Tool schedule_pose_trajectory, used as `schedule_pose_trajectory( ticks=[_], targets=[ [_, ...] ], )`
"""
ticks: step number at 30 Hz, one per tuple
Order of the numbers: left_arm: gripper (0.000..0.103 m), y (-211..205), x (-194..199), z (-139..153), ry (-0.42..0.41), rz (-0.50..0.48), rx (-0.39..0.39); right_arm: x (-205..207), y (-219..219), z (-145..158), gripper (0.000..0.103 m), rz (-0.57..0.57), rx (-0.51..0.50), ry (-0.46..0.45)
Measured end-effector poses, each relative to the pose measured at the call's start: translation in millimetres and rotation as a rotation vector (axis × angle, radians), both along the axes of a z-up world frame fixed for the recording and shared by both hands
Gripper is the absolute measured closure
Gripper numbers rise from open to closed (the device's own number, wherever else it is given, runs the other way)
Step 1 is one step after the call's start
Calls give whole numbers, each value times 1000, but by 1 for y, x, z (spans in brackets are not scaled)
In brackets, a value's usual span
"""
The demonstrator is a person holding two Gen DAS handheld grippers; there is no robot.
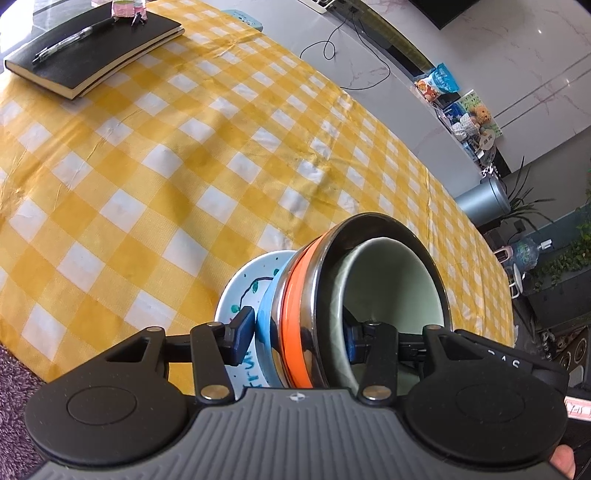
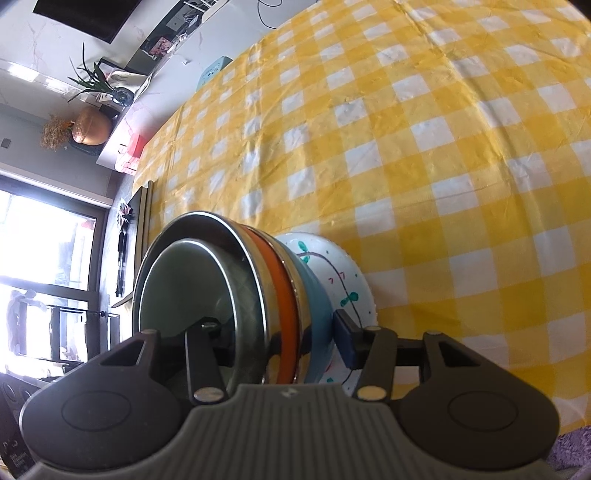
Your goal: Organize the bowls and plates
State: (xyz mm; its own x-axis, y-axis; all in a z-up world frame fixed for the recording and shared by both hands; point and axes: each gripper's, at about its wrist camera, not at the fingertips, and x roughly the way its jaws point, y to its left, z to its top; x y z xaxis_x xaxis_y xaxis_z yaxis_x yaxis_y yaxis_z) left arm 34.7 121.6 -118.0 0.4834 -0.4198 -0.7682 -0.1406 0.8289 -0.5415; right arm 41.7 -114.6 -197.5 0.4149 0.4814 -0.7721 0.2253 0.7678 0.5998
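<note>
A nested stack sits on the yellow checked tablecloth (image 1: 147, 166): a pale green bowl (image 1: 391, 280) inside a steel bowl with an orange band (image 1: 299, 317), inside a light blue bowl (image 1: 266, 325), on a white painted plate (image 1: 243, 288). My left gripper (image 1: 297, 336) straddles the bowls' walls. One pad lies against the blue bowl's outside and the other is inside the green bowl. My right gripper (image 2: 277, 332) holds the opposite side the same way, across the green bowl (image 2: 177, 280), the orange band (image 2: 284, 295) and the blue bowl (image 2: 314, 302), above the plate (image 2: 343, 273).
A black notebook (image 1: 92, 48) with a pen on it lies at the far left of the table. A teal object (image 1: 243, 18) sits at the far edge. Purple rug (image 1: 14, 376) shows below the near edge. Shelves, plants and a window surround the table.
</note>
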Motion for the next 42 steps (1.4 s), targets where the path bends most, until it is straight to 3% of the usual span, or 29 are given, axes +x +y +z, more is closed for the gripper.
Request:
schedule_pose_trajectory(
  ticks=[2,5,11,14,18,22,30,36,39,42],
  targets=[
    [33,3,0,0,-6,17,-22,-2,0,4,44,6,-10,-27],
    [26,5,0,5,-30,30,4,-2,0,12,31,11,-31,-67],
    [23,5,-10,22,-96,44,56,-9,-4,24,30,3,-66,-112],
    [23,4,-22,40,-189,48,109,-18,-6,36,30,-2,-113,-168],
    [23,3,-46,64,-340,54,142,-40,-4,62,30,24,-275,-321],
    [23,-8,-74,86,-452,41,273,-68,-7,85,26,31,-391,-455],
    [24,-47,-126,108,-682,-47,570,-116,-13,101,26,14,-475,-557],
    [23,-59,-147,96,-671,-70,625,-151,-12,95,25,-9,-499,-585],
    [15,-68,-158,87,-670,-69,708,-166,-5,86,24,15,-541,-582],
    [15,-73,-160,82,-629,-122,690,-179,-1,76,24,40,-553,-561]
  ],
)
